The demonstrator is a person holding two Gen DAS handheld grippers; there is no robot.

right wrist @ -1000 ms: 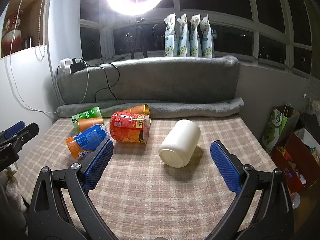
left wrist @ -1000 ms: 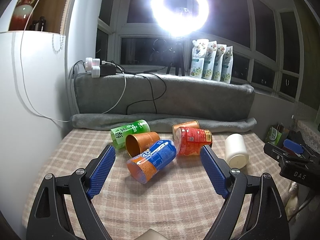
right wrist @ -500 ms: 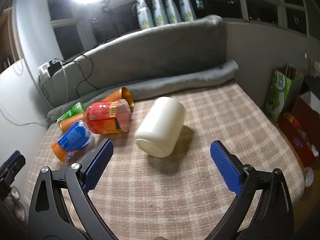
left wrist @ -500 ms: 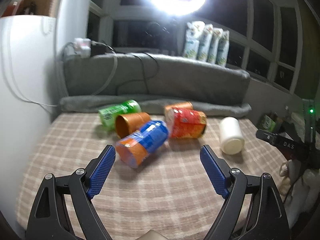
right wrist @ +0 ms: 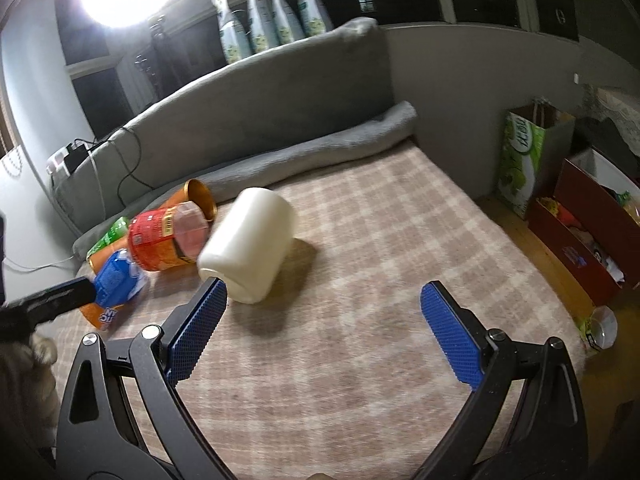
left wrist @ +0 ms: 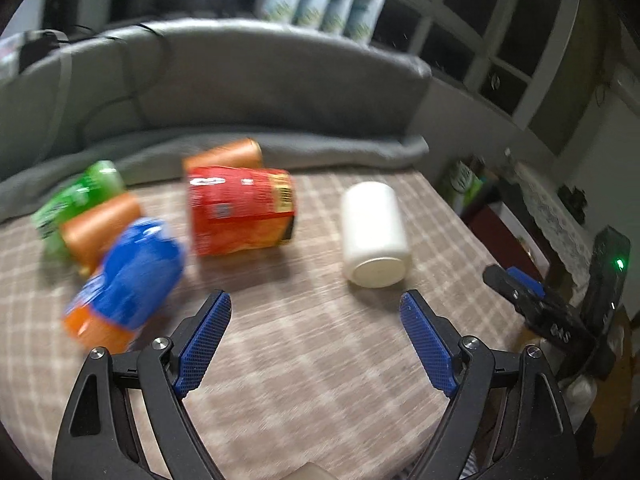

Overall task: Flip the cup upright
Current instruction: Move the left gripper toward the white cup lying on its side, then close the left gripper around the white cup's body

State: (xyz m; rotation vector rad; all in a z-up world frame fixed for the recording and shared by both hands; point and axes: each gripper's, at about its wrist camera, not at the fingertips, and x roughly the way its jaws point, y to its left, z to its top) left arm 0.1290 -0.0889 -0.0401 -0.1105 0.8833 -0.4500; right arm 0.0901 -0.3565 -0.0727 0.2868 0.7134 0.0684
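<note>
Both cameras have closed in since a second ago: the white cup (right wrist: 248,246) now fills more of the right wrist view and sits just ahead of the right gripper (right wrist: 322,300), next to its left finger pad (right wrist: 196,332). Left wrist view has swung right, so the ring light has left its frame.

White cup (left wrist: 374,234) lies on its side on the checked cloth (left wrist: 320,360). Long axis runs roughly front to back in the left view, one flat end toward the camera; in the right view it slants, near end low-left, far end up-right. Cannot tell whether the near end is base or mouth. Plain, smooth, matte white cylinder, unprinted, slightly motion-blurred.

Right gripper: jaws wide apart, nothing between them. Left gripper (left wrist: 314,306): jaws also wide, nothing held, cup just beyond its right finger.

Left of the white cup: red cup (left wrist: 242,210) on its side, close but apart. Behind it an orange cup (left wrist: 224,154). Further left a blue-and-orange cup (left wrist: 124,284), a second orange cup (left wrist: 100,230) and a green cup (left wrist: 78,196), all lying down and clustered. Grey blanket roll (right wrist: 320,150) lines the back edge.
</note>
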